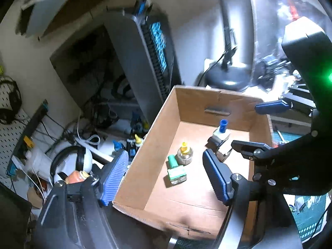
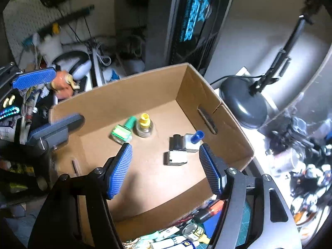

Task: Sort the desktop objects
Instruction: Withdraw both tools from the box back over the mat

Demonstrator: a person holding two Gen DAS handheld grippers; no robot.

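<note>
**Both tools hanging wide open over the cardboard box**

The right tool (image 2: 165, 170) is hovering above the cardboard box (image 2: 145, 83) with its two blue ribbed pads spread wide, gripping nothing and touching nothing. Just beyond its gap, toward 12 o'clock, the blue-capped bottle (image 2: 192, 140) is lying on the box floor, touching a small black block (image 2: 176, 142); a white block (image 2: 176, 158) is sitting just beside these, nearer the tool. Toward 11 o'clock the green-capped bottle (image 2: 122, 131) is lying on its side, and the yellow-capped bottle (image 2: 144, 125) is standing upright just beside it, the green cap pointing at it.

The left tool (image 1: 164, 176) is also hanging spread wide and empty, its left pad outside the box wall and its right pad over the box floor. In its view the green-capped bottle (image 1: 175, 171) and the yellow-capped bottle (image 1: 184, 153) are lying between its pads, toward 12 o'clock, and the blue-capped bottle (image 1: 221, 131) is sitting toward 1 o'clock.

Counted inside the box: three bottles and two small blocks. Around the box the bench is carrying a black lamp base (image 2: 243, 103), white headphones (image 1: 71, 161) and cluttered small items.
</note>
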